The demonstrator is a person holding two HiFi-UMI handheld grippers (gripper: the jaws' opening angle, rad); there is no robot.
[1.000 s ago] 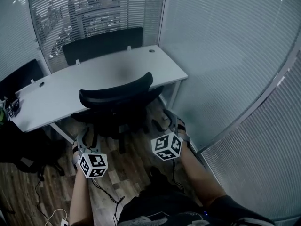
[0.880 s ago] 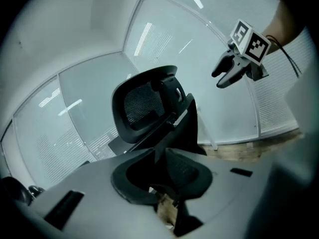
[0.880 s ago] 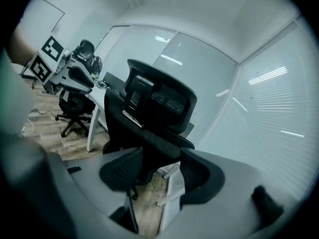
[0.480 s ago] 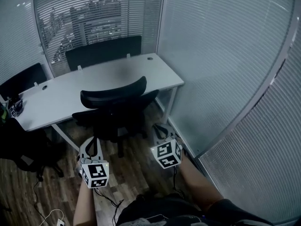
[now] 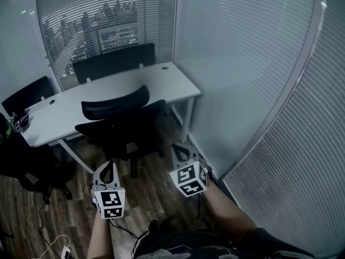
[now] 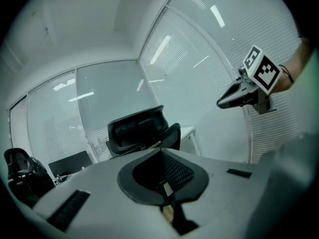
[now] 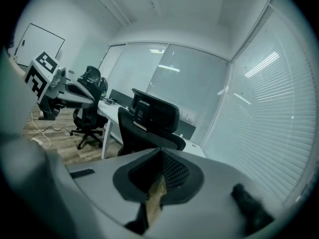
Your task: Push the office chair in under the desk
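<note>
Black mesh and dark plastic make up the office chair (image 5: 115, 104), which stands at the near edge of the white desk (image 5: 173, 85) with its backrest towards the person. The seat and wheeled base merge into shadow, so I cannot tell how far the seat reaches under the desktop.

Both grippers hang over the wooden floor (image 5: 156, 190), short of the chair and touching nothing. The left gripper (image 5: 107, 164) has its jaws closed together and empty; in its own view the dark pads meet at a point, with the chair beyond them. The right gripper (image 5: 178, 147) has just been closing its jaws, which now meet with nothing between them.

A second black chair (image 5: 24, 169) at the desk's left end is cut off by the edge of the head view and is mostly a dark mass. Small items at that end of the desktop are too small to identify. A dark panel (image 5: 113, 61) stands behind the desk, against glass walls covered with blinds (image 5: 253, 74). Loose cables (image 5: 51, 243) lie on the floor near the person's left forearm.
</note>
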